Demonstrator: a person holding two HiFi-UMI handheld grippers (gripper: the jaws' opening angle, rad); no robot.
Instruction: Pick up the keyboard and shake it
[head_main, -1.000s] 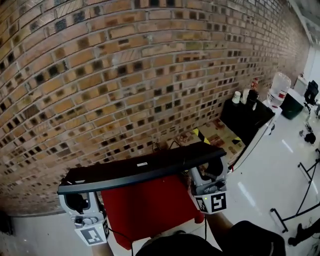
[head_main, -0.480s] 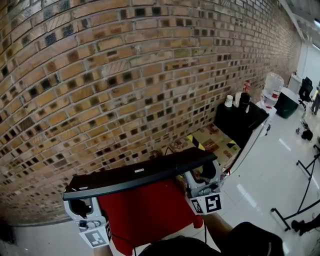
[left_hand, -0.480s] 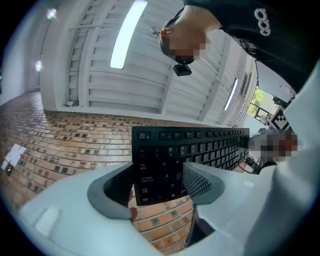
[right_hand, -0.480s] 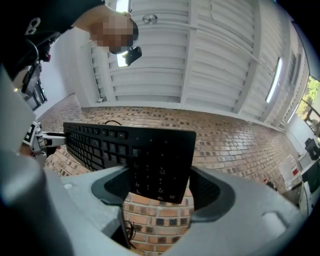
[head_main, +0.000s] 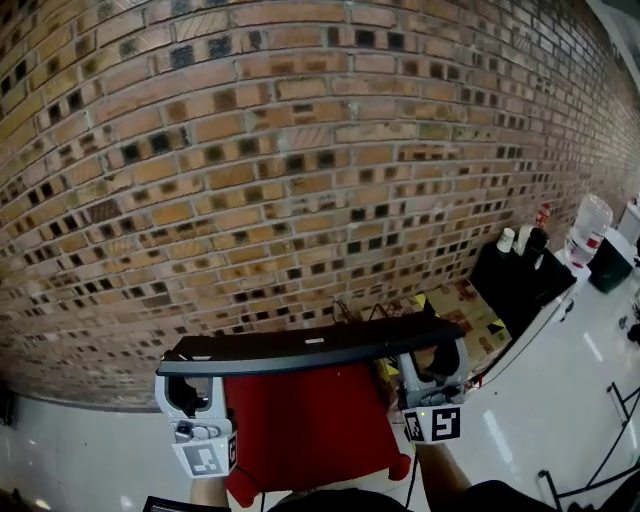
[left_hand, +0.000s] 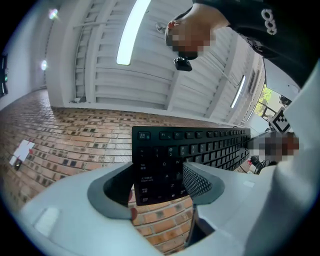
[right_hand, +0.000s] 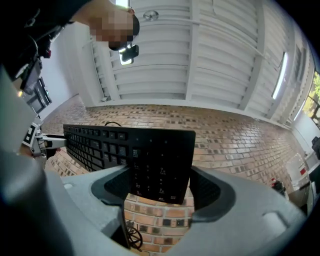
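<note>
Black plastic across the lower middle of the head view: keyboard (head_main: 310, 347), held clear above the red desk (head_main: 300, 430), roughly level before the brick wall (head_main: 300, 150), labelled underside up and keys turned down.

At lower left, left claw (head_main: 190, 388), clamped on the keyboard's left end, one textured pad pressed against the key face. At lower right, right claw (head_main: 432, 368), likewise closed on the number-pad end.

Judged mid-task: picked up, ready for shaking.

Risks from here:
- Slipping out at either end under a hard shake, since gripped only by the short ends.
- Twisting or bowing of the board if moved out of step by the two hands.
- Snagging of the cable (right_hand: 112, 123) at the rear edge, on the wall side.
- Knocking against the desk below if swung too low.

Safest, probably: short, even strokes, both ends together.
</note>
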